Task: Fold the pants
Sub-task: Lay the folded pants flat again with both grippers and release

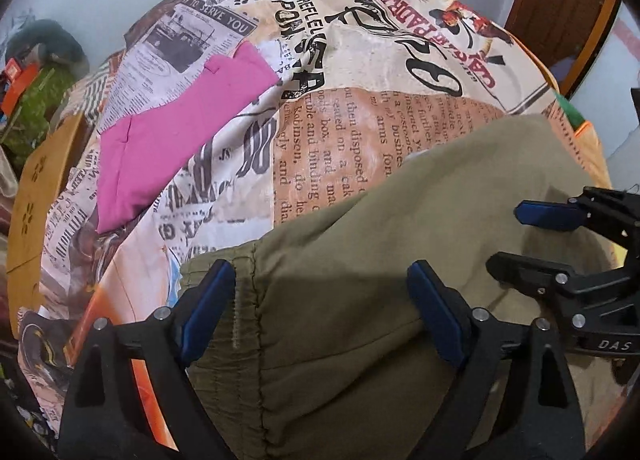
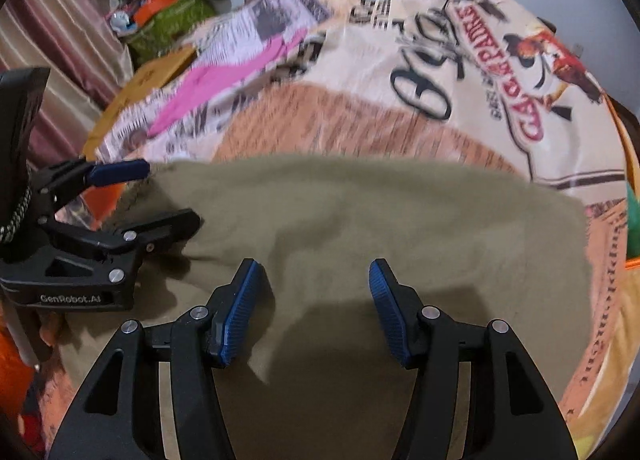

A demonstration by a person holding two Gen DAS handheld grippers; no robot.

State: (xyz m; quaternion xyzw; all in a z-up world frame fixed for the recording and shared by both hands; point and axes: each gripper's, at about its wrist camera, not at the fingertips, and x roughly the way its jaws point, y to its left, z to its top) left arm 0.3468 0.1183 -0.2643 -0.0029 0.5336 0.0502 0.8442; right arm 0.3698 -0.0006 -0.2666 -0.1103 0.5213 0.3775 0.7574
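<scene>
Lying across the near part of a bed covered in a newspaper-print sheet (image 1: 400, 72), the olive pants (image 1: 400, 228) fill the lower half of both views. The left hand-held gripper (image 1: 320, 312) stands with its jaws wide, its blue pads (image 1: 210, 308) straddling the gathered elastic band (image 1: 240, 300) of the pants without closing on it. That ribbed band shows only in the left wrist view; the right wrist view shows plain, smooth olive cloth and the far edge of the garment. The right hand-held gripper (image 2: 316, 312) also stands open, jaws apart just above the fabric. Each camera catches the other tool at its side: the right one at the right edge of the left view, the left one (image 2: 168, 196) at the left edge of the right view, near the pants' corner. A folded pink garment (image 1: 172, 140) lies further up the bed, sharp in the left view, blurred in the right.
</scene>
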